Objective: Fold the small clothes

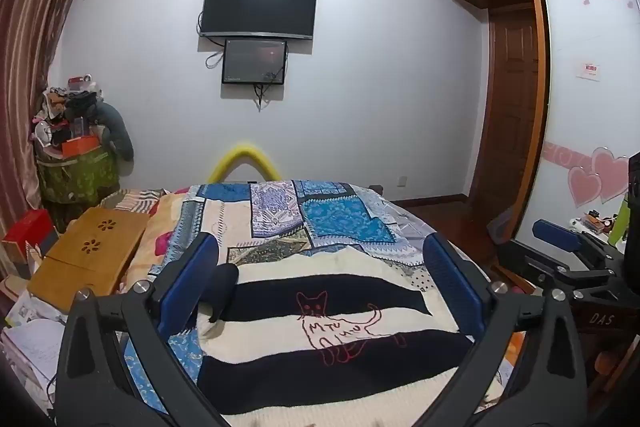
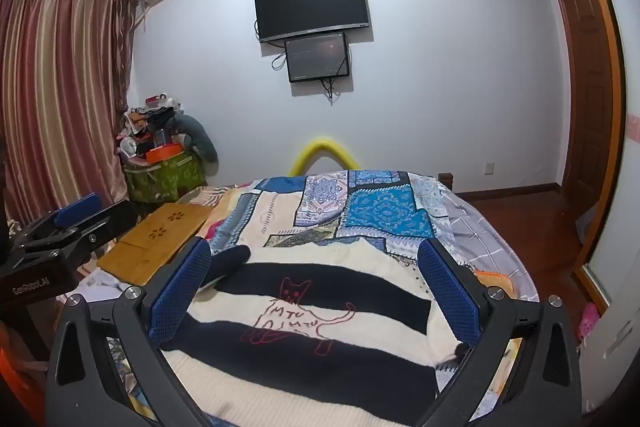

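From your left wrist camera, your left gripper (image 1: 320,283) had its jaws spread wide and empty above the striped sweater (image 1: 320,359), which lay flat on the patchwork bedspread (image 1: 340,219) at the near end of the bed. Your right gripper (image 1: 560,239) showed at the far right.

From your right wrist camera, your right gripper (image 2: 316,287) likewise held its jaws wide apart with nothing between them, over the same sweater (image 2: 304,359). A wooden lap tray (image 2: 156,243) lay to the left.
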`<state>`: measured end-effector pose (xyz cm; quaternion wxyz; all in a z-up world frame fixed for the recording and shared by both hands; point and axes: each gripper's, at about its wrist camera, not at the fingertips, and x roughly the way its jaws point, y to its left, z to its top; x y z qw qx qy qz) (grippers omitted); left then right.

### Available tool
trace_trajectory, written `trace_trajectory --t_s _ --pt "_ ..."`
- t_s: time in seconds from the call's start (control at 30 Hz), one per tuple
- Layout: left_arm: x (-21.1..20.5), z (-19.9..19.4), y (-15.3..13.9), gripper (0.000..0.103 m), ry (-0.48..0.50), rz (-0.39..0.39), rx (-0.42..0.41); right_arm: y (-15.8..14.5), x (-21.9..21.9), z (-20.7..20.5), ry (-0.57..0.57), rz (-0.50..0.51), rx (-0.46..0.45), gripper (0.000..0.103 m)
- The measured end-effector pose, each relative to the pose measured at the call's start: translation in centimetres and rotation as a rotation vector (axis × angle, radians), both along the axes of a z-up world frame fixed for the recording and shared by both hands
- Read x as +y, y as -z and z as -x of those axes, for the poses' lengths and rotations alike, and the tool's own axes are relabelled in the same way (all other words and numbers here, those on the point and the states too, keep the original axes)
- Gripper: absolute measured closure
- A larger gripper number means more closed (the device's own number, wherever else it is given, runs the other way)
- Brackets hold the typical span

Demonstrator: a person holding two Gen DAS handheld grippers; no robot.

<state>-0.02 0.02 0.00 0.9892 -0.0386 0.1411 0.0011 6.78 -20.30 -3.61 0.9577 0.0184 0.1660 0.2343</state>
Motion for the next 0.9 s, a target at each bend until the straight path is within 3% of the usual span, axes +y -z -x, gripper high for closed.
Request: trace_trajectory --t_s 0.9 --pt "0.0 -0.1 0.5 0.000 -0.004 -0.010 0.011 0.1 0.1 0.0 0.001 0.002 0.013 0.000"
